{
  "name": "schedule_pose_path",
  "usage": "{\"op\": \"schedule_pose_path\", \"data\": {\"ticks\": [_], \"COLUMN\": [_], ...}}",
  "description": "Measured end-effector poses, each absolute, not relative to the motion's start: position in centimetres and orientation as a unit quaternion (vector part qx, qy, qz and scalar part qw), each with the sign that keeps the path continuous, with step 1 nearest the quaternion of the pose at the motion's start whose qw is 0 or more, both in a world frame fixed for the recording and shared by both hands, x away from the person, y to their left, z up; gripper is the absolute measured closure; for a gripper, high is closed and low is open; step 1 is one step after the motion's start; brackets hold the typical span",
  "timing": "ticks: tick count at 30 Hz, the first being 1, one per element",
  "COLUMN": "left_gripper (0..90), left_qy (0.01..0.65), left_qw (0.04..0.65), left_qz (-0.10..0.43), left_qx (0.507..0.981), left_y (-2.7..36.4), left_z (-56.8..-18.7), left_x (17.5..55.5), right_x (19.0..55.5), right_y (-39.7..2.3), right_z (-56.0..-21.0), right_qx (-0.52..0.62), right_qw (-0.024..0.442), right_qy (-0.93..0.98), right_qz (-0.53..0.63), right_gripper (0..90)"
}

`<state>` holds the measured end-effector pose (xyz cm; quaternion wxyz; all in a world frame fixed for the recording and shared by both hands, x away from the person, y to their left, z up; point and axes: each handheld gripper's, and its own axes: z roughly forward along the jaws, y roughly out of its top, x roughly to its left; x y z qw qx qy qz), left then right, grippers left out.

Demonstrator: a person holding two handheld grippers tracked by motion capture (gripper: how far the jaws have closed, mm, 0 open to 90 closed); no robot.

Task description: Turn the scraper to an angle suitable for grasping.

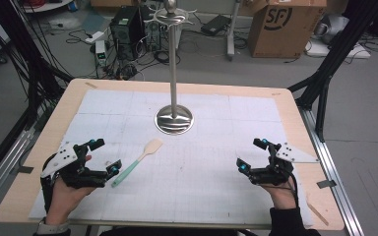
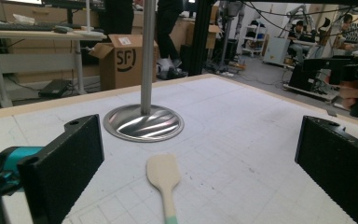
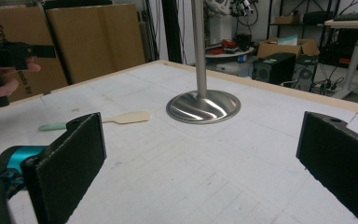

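Note:
A small spatula [image 1: 139, 161] with a cream blade and a mint-green handle lies flat on the white mat, left of centre. Its blade [image 2: 163, 171] points toward a steel stand [image 1: 174, 119] with a round base and a tall pole. My left gripper [image 1: 105, 156] is open at the mat's left; the green handle end lies by its jaws, with the spatula [image 2: 167, 186] between them, untouched. My right gripper [image 1: 254, 155] is open at the right, with nothing in it. From there the spatula [image 3: 107, 119] shows far off to the left.
The steel stand [image 3: 203, 106] rises from the mat's far middle, hooks at its top [image 1: 170, 14]. The wooden table edge [image 1: 54, 118] frames the white gridded mat [image 1: 202, 162]. Cardboard boxes [image 1: 284, 27], computers and cables lie on the floor beyond.

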<state>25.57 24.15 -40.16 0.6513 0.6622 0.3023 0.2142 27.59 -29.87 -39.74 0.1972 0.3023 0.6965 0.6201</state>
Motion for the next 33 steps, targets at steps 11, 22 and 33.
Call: {"op": "schedule_pose_path", "data": {"ticks": [11, 22, 33], "left_gripper": [1.7, 49.1, 89.4], "left_qy": [0.313, 0.344, 0.341], "left_qw": [0.641, 0.614, 0.573], "left_qz": [0.226, 0.245, 0.258], "left_qx": [0.664, 0.667, 0.699], "left_y": [23.6, 23.2, 22.3], "left_z": [-40.4, -41.2, -41.9], "left_x": [25.9, 26.1, 26.3], "right_x": [27.7, 27.6, 27.5], "right_y": [-29.7, -29.6, -29.3], "right_z": [-40.0, -40.0, -40.0], "right_qx": [0.304, 0.302, 0.29], "right_qw": [0.195, 0.194, 0.19], "right_qy": [0.701, 0.704, 0.708], "right_qz": [0.614, 0.613, 0.615], "right_gripper": [0.3, 0.3, 0.3]}}
